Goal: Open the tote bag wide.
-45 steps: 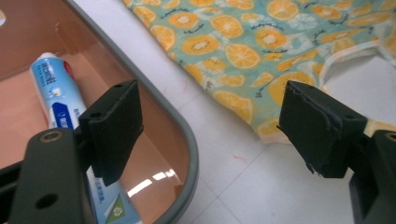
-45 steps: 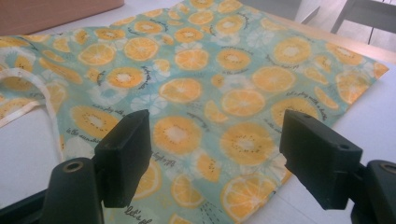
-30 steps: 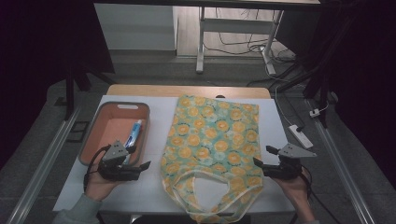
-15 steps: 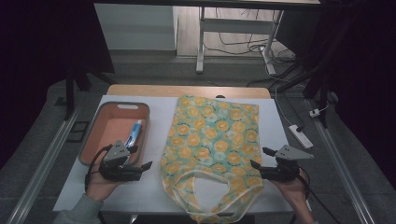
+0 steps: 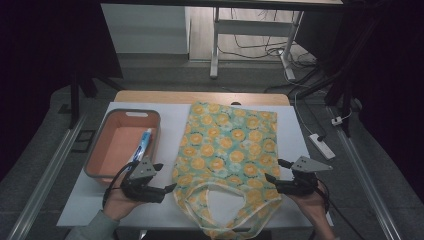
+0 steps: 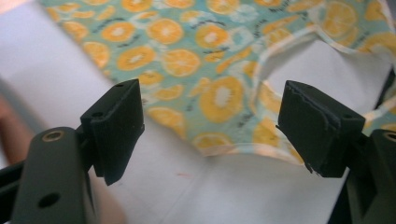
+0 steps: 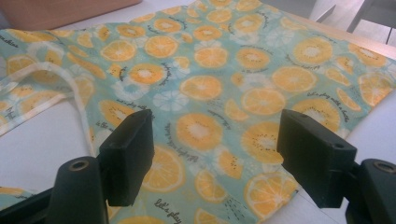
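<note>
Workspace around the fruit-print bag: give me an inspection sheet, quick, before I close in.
Surface: white table, wooden far edge.
Job's things: fruit-print bag lying flat, handles toward the person.
Clutter: orange tray holding a tube.
Grippers: left gripper open beside the bag's near left corner; right gripper open at its right edge.
Cables: power strip at the table's right; loose leads on the floor beyond.
Surroundings: dark, metal frames.

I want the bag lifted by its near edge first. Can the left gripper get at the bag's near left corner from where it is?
Probably yes. The left gripper is open and points at the fruit-print bag, whose hem lies flat on the white table just past the jaws, nothing between them. The orange tray sits off to the side.
</note>
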A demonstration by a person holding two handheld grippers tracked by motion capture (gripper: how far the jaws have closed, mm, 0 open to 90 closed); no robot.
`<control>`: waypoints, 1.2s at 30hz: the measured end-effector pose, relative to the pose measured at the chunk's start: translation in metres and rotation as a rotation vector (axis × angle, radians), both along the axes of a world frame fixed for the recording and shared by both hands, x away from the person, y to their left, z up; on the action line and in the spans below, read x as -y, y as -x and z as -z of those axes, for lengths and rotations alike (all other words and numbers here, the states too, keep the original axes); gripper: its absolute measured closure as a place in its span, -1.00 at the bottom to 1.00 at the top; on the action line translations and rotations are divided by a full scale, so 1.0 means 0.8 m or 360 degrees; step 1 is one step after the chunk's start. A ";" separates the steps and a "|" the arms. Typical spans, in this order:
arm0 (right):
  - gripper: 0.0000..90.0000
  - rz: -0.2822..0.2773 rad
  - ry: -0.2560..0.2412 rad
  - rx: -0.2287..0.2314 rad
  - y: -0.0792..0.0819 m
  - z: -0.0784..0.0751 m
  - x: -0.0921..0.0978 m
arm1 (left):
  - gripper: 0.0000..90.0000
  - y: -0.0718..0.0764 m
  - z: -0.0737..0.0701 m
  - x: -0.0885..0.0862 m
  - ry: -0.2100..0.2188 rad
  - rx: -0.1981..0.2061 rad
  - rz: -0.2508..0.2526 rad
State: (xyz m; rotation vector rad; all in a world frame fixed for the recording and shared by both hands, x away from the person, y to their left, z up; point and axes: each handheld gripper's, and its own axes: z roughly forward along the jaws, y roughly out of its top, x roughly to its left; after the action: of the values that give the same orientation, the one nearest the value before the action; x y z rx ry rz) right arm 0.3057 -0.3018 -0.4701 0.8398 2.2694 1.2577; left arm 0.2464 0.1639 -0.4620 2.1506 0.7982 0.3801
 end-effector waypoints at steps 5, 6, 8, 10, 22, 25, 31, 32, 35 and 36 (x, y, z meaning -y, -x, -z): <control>-0.39 -0.0025 0.0010 0.0003 0.002 0.000 -0.005 | -0.49 0.005 0.006 0.022 -0.0039 -0.0034 0.0093; -0.39 -0.0028 0.0013 0.0003 0.002 0.001 -0.006 | -0.49 0.007 0.006 0.025 -0.0045 -0.0037 0.0115; -0.39 -0.0033 0.0018 -0.0001 0.002 0.002 -0.007 | -0.49 0.012 0.007 0.031 -0.0050 -0.0041 0.0172; -0.39 -0.0032 0.0018 -0.0005 0.003 0.003 -0.007 | -0.47 0.017 0.008 0.036 -0.0072 -0.0059 0.0253; -0.39 -0.0041 -0.0007 -0.0028 0.003 0.005 -0.004 | -0.39 0.041 0.028 0.069 -0.0259 -0.0088 0.0622; -0.39 -0.0043 -0.0007 -0.0030 0.003 0.006 -0.005 | -0.36 0.043 0.038 0.081 -0.0340 -0.0101 0.0666; -0.39 -0.0048 0.0001 -0.0039 0.003 0.007 -0.007 | 0.09 0.040 0.054 0.087 -0.0443 -0.0093 0.0636; -0.39 -0.0050 0.0002 -0.0039 0.003 0.007 -0.007 | 0.35 0.039 0.055 0.086 -0.0435 -0.0094 0.0630; -0.38 -0.0047 0.0009 -0.0045 0.003 0.008 -0.007 | 0.80 0.036 0.056 0.084 -0.0428 -0.0123 0.0621; -0.38 -0.0049 0.0005 -0.0044 0.003 0.008 -0.007 | 0.89 0.034 0.056 0.082 -0.0412 -0.0136 0.0608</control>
State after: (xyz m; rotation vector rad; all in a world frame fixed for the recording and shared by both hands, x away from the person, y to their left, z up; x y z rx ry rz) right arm 0.3033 -0.2960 -0.4766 0.8292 2.3135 1.2630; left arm 0.2190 0.0980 -0.5068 2.5119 0.3819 0.2005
